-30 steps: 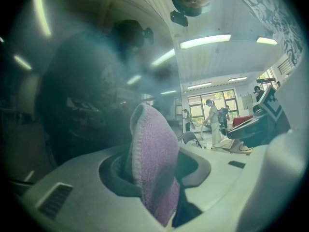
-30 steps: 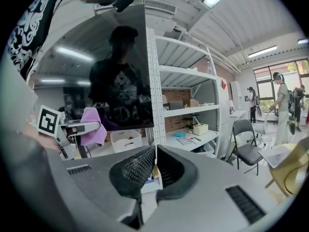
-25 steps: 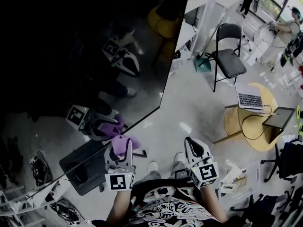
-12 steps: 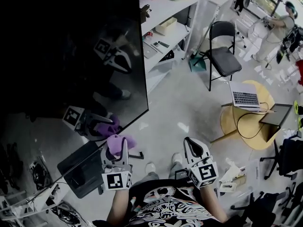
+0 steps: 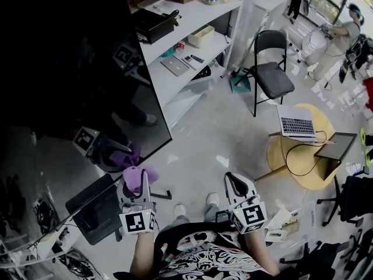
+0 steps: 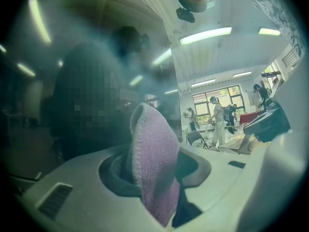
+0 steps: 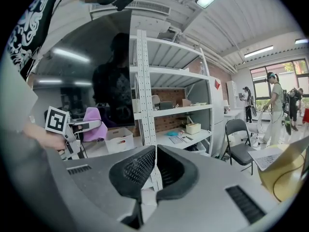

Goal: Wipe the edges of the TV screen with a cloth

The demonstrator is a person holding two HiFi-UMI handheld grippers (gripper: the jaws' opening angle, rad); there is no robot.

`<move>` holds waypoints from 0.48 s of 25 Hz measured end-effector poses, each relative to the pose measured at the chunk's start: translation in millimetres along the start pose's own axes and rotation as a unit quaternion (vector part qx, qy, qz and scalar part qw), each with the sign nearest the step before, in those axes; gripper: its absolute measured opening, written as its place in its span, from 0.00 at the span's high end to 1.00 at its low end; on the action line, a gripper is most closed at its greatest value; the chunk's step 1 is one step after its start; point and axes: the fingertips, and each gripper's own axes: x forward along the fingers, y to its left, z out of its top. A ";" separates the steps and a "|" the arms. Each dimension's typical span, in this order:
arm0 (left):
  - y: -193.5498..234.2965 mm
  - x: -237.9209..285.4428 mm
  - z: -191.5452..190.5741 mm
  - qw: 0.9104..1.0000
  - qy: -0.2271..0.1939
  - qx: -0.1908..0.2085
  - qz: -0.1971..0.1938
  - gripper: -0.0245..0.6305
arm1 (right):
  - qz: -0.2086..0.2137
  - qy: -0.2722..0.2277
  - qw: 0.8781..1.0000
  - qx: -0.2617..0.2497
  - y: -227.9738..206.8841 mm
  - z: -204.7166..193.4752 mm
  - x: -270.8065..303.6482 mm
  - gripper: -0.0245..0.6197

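The TV screen (image 5: 64, 63) fills the left of the head view as a dark, glossy panel that mirrors both tools. Its right edge runs down to a lower right corner above the pale floor (image 5: 204, 144).

Just below that corner is the left hand-held gripper (image 5: 137, 184). Its jaws are closed on a purple cloth (image 5: 139, 177), which bunches up above the tips. In the left gripper view the cloth (image 6: 152, 168) stands upright between the two jaws of the left hand-held gripper (image 6: 154, 175), with the dark screen (image 6: 72, 81) close behind it. The cloth is very near the screen's lower edge, and its purple reflection lies just beside it in the glass. Whether the two touch cannot be told.

Right of the screen stands a white shelf unit (image 5: 192, 37) holding boxes and small items.

Lower down, near the person's body, is the right hand-held gripper (image 5: 238, 182). Its jaws are brought together with nothing between them, which shows clearly in the right gripper view (image 7: 154, 161). That view also catches the cloth (image 7: 91, 122) off to the left, in front of the screen (image 7: 87, 76).

Farther right stand a black folding chair (image 5: 271, 69) and a round yellow surface (image 5: 291, 156) carrying an open laptop (image 5: 297, 124). A person (image 5: 341, 37) stands at the far upper right.
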 end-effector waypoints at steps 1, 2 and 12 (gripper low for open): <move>-0.4 1.8 0.2 1.000 0.000 -0.001 0.004 0.70 | 0.000 -0.001 1.000 0.000 -3.9 0.4 -0.6 0.91; -1.0 3.4 0.5 1.000 0.000 -0.001 0.007 0.70 | 0.001 -0.001 1.000 0.001 -7.7 1.0 -1.1 0.91; -12.5 11.4 6.0 0.999 0.004 -0.005 0.038 0.70 | 0.006 -0.007 1.000 0.006 -43.5 4.3 -1.4 0.91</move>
